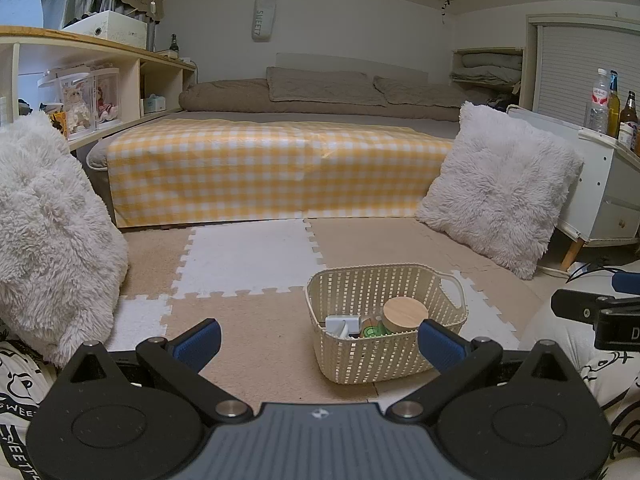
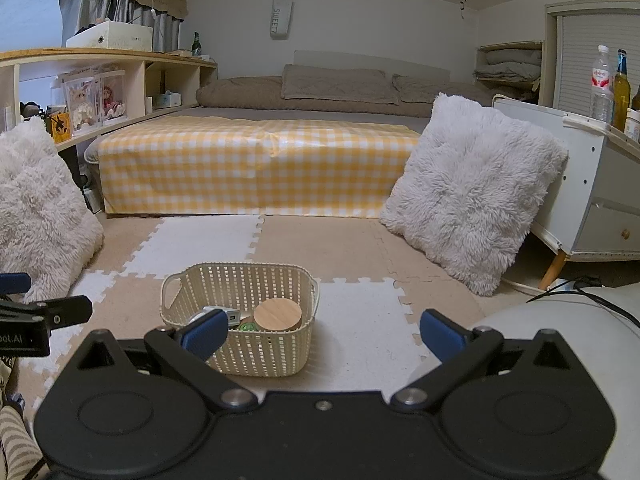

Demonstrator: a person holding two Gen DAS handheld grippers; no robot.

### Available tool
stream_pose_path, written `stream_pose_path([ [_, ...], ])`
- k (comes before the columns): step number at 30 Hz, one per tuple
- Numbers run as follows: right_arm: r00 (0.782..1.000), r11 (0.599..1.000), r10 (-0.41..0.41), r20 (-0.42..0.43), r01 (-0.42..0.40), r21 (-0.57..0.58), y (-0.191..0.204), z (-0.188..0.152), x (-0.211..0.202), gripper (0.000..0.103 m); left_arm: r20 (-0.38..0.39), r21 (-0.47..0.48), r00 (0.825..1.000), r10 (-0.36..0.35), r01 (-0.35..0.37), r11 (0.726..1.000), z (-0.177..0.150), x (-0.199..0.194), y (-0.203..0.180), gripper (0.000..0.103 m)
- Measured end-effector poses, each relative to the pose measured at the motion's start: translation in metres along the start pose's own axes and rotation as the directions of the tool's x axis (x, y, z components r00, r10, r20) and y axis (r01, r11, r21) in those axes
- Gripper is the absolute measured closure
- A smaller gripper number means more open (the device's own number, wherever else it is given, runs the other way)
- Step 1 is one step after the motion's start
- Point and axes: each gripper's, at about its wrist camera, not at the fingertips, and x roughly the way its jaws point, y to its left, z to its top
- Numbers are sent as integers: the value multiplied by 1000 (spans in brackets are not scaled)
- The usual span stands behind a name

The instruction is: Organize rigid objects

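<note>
A cream plastic woven basket (image 1: 400, 364) (image 2: 264, 354) stands on the foam floor mat. Inside lie a jar with a round wooden lid (image 1: 405, 313) (image 2: 277, 314), a white boxy object (image 1: 341, 325) (image 2: 234, 316) and a green item (image 1: 372, 332) (image 2: 248, 326). My left gripper (image 1: 320, 340) is open and empty, held low, with the basket just ahead of its right finger. My right gripper (image 2: 322, 334) is open and empty, with the basket ahead of its left finger. Part of the right gripper shows at the left wrist view's right edge (image 1: 592, 312).
A bed with a yellow checked cover (image 1: 276, 168) (image 2: 256, 164) lies ahead. Fluffy white cushions stand left (image 1: 48, 240) (image 2: 36, 208) and right (image 1: 500, 188) (image 2: 472, 196). A white cabinet with bottles (image 1: 608, 160) (image 2: 600, 184) is at right, shelves (image 1: 100, 92) at left.
</note>
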Motion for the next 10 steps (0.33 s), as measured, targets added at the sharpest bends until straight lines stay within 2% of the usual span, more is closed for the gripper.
stream_pose_path([
  [10,1000,1000,0,0,0,2,-1,0,0,0,-1,-1,1000,-2,2,1000,-1,-1,-1,0],
])
